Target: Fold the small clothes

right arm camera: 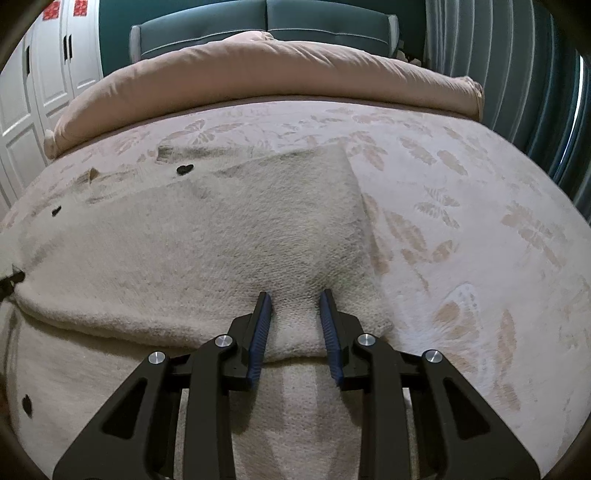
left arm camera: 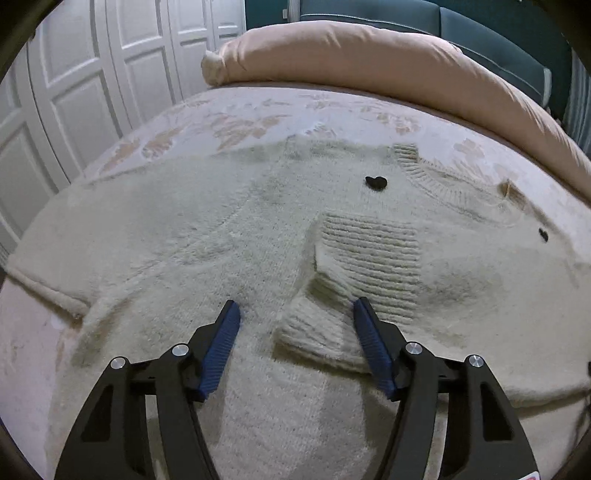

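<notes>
A cream knitted sweater [left arm camera: 207, 229] with small black heart patches [left arm camera: 376, 182] lies spread on the bed. Its ribbed cuff [left arm camera: 365, 254] is folded over the body. My left gripper [left arm camera: 295, 310] is open just above the sweater, its right finger beside the cuff. In the right wrist view the sweater [right arm camera: 207, 236] has a sleeve folded across it. My right gripper [right arm camera: 295, 299] hovers partly open over the folded edge, with a ridge of knit between its fingers; the pads do not clearly pinch it.
A pink bedspread with a leaf pattern [right arm camera: 461, 206] covers the bed. A rolled beige duvet [right arm camera: 258, 70] lies along the far side before a teal headboard [right arm camera: 266, 22]. White wardrobe doors [left arm camera: 92, 74] stand at left, curtains [right arm camera: 517, 66] at right.
</notes>
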`<control>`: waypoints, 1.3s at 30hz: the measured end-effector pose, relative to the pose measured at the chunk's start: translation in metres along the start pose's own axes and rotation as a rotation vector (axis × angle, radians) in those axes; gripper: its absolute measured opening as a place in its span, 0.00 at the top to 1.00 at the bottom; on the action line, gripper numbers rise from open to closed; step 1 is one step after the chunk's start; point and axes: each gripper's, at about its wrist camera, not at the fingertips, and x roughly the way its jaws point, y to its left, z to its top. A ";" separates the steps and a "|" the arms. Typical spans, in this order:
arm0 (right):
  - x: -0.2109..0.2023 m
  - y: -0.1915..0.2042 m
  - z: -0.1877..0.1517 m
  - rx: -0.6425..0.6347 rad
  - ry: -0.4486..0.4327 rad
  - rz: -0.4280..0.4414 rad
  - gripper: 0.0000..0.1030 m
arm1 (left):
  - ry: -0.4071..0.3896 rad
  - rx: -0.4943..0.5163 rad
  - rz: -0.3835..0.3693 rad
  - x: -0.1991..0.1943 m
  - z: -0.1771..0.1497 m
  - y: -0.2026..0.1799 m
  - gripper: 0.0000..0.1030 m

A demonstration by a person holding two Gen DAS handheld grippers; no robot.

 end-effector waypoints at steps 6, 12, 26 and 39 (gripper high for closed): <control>0.003 0.001 -0.002 0.008 0.002 -0.005 0.74 | -0.019 -0.026 -0.008 -0.005 -0.003 0.009 0.37; 0.003 0.000 -0.002 0.014 -0.006 0.003 0.74 | -0.102 -0.085 0.010 -0.050 -0.011 0.074 0.28; 0.003 0.006 -0.002 -0.019 -0.004 -0.037 0.74 | 0.005 -0.755 0.202 -0.024 0.016 0.446 0.27; 0.005 0.009 -0.003 -0.032 -0.011 -0.054 0.73 | -0.111 -0.651 0.101 -0.040 0.072 0.413 0.92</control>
